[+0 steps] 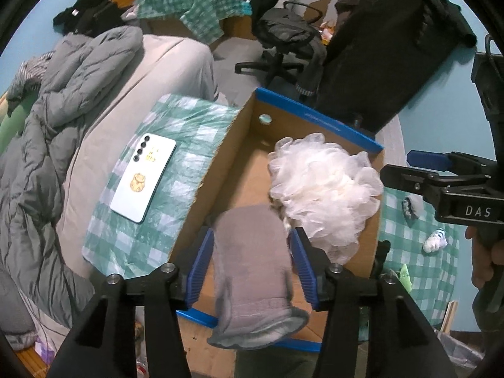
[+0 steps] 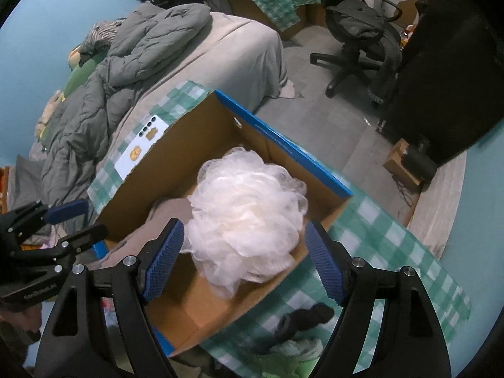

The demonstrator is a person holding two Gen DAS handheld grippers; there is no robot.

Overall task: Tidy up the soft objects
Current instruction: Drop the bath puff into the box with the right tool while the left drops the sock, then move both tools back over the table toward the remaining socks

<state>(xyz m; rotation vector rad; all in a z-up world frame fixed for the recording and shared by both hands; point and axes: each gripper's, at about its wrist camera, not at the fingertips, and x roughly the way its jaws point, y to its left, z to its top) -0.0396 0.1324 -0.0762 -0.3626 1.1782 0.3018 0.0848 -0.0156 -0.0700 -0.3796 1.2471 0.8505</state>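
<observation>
Left wrist view: over the cardboard box, the left gripper stands parted around a grey sock, seemingly not pinching; the right gripper gapes above the white loofah inside.

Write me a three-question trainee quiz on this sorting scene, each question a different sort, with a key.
1. True or false: the white mesh bath pouf lies inside the cardboard box.
2. Which item sits between the left gripper fingers? A) grey sock B) phone C) black sock
3. Fill in: the phone lies on the green checked ____ beside the box.

Key:
1. True.
2. A. The sock hangs over the box's near edge; both blue pads stand beside it, and whether they press it cannot be told.
3. Cloth.
</observation>
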